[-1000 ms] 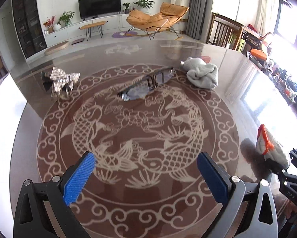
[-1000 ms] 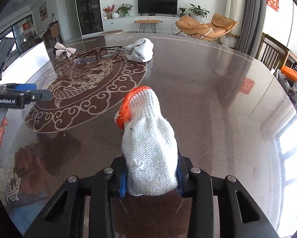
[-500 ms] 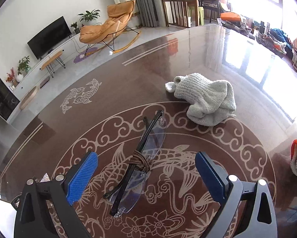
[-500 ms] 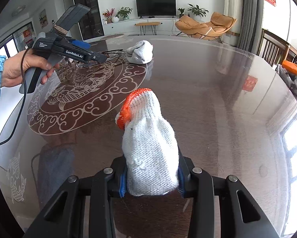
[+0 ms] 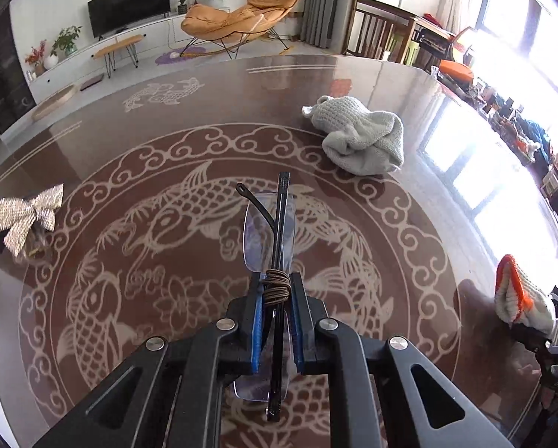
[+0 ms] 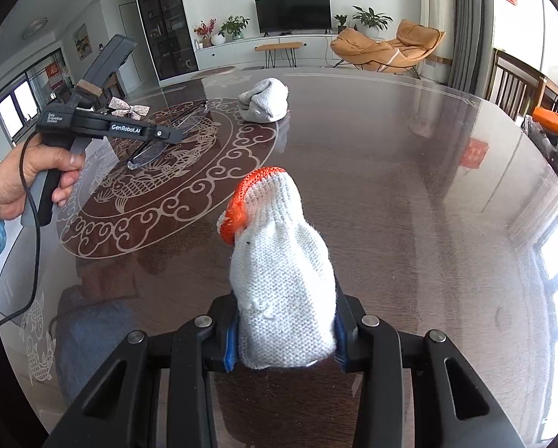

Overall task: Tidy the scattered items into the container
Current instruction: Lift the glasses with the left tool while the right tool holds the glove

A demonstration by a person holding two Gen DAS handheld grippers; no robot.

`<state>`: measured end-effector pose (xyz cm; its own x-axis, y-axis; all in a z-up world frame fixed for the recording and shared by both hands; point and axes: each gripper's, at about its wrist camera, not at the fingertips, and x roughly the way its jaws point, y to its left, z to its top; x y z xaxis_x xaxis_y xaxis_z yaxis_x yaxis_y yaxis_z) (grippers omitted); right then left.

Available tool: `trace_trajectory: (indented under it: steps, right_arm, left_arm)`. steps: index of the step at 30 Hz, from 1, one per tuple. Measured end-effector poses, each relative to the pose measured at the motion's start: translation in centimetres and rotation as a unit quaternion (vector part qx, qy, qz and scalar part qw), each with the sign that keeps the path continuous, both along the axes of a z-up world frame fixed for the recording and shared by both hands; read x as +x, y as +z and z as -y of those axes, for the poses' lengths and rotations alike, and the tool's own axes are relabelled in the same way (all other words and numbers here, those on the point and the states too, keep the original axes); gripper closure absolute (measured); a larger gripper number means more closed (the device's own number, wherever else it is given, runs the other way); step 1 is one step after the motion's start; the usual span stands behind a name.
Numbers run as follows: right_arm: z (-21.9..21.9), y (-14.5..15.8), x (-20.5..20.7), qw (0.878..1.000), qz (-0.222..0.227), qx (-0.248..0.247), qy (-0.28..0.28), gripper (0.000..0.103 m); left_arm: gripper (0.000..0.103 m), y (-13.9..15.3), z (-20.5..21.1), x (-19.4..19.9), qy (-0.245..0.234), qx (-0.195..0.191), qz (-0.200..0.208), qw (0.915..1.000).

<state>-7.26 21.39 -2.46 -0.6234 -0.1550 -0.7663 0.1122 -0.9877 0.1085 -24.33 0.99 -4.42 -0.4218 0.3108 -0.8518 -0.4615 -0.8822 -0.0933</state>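
My left gripper (image 5: 276,296) is shut on folded rimless glasses (image 5: 269,231) with black arms and a brown cord wound round the middle; the same glasses (image 6: 155,149) show in the right wrist view, held at the patterned table centre by the left gripper (image 6: 176,136). My right gripper (image 6: 284,336) is shut on a white knit glove with an orange cuff (image 6: 279,272), held above the table. That glove (image 5: 517,298) appears at the right edge of the left wrist view. A grey knit cloth (image 5: 361,138) and a silver bow (image 5: 25,216) lie on the table. No container is visible.
The round dark glass table (image 6: 409,171) carries a fish and cloud pattern (image 5: 137,231). A person's hand (image 6: 28,175) in a blue sleeve holds the left tool, with a cable hanging. Wooden chairs (image 5: 376,30) stand beyond the far edge, clutter on the right.
The left gripper moved down over the glasses and shut on them at the cord. The right gripper kept still with the glove.
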Motion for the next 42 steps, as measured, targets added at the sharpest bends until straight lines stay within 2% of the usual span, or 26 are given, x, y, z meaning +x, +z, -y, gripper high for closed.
trace_trajectory:
  steps: [3,6,10,12,14,16,17,18,20,22,28,35,42]
  right_arm:
    - [0.0,0.2,0.2,0.999,-0.005,-0.026,0.024,0.063]
    - [1.6,0.4,1.1,0.998,-0.013,-0.026,0.054,0.063]
    - [6.4,0.1,1.9,0.994,-0.005,-0.006,0.108,0.064]
    - [7.9,0.0,1.8,0.993,-0.003,-0.004,0.115,0.063]
    - [9.0,-0.2,1.6,0.993,-0.002,0.022,0.114,0.061]
    - [9.4,-0.4,1.4,0.992,-0.001,0.033,0.124,0.051]
    - [9.6,-0.5,1.3,0.991,0.000,0.045,0.126,0.050]
    - [9.8,-0.5,1.3,0.990,-0.002,0.059,0.130,0.047]
    - [9.8,-0.5,0.8,0.988,-0.004,0.074,0.138,0.040]
    - [9.5,-0.6,0.0,0.986,0.003,0.075,0.145,0.034]
    - [9.3,-0.8,-1.2,0.987,0.004,0.062,0.148,0.030]
    - [9.4,-0.9,-1.4,0.987,0.005,0.061,0.147,0.029]
    - [10.4,-1.0,-2.8,0.989,0.007,0.060,0.136,0.025]
  left_arm:
    - [0.091,-0.1,3.1,6.5,0.046,0.014,0.015,0.9987]
    - [0.091,-0.3,5.0,11.9,0.079,0.029,0.017,0.9963]
    - [0.090,-0.5,5.5,14.6,0.108,0.042,0.004,0.9932]
    - [0.090,-0.6,5.3,14.9,0.111,0.040,-0.008,0.9930]
    - [0.089,-0.5,5.3,14.8,0.109,0.038,-0.014,0.9932]
    - [0.081,-0.5,5.3,14.6,0.107,0.037,-0.019,0.9934]
    - [0.069,-0.4,5.4,14.6,0.106,0.037,-0.022,0.9935]
    - [0.047,-0.3,5.5,14.8,0.105,0.035,-0.025,0.9936]
    - [0.028,-0.3,5.6,14.9,0.103,0.027,-0.027,0.9940]
    - [0.029,-0.4,5.6,15.1,0.097,0.028,-0.028,0.9944]
    - [0.027,-0.6,4.9,14.8,0.090,0.002,-0.043,0.9950]
    - [0.004,-1.3,3.2,14.3,0.085,-0.029,-0.059,0.9942]
    - [0.000,-1.4,3.3,13.6,0.106,-0.030,-0.053,0.9926]
